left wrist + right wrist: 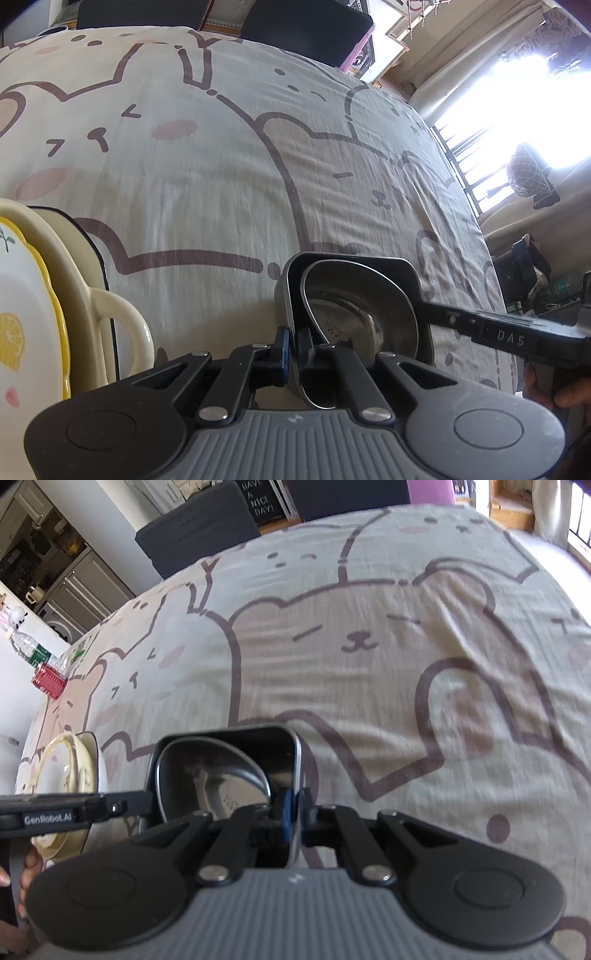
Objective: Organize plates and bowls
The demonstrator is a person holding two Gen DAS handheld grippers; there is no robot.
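Both grippers clamped on one dark square dish, opposite rims.
Left gripper (293, 345) pinches its near rim; steel bowl (354, 314) nested inside, on tablecloth (221, 166), stacked plates (33, 314) left. Right gripper (294, 814) grips dark square dish (236, 746) by right rim.

This is a home. The bench (369, 664) has a cloth with cartoon bears, dark chairs (199, 528) stand behind it, curtains (454, 70) hang by a barred window (480, 147), and kitchen cabinets (74, 579) are near.
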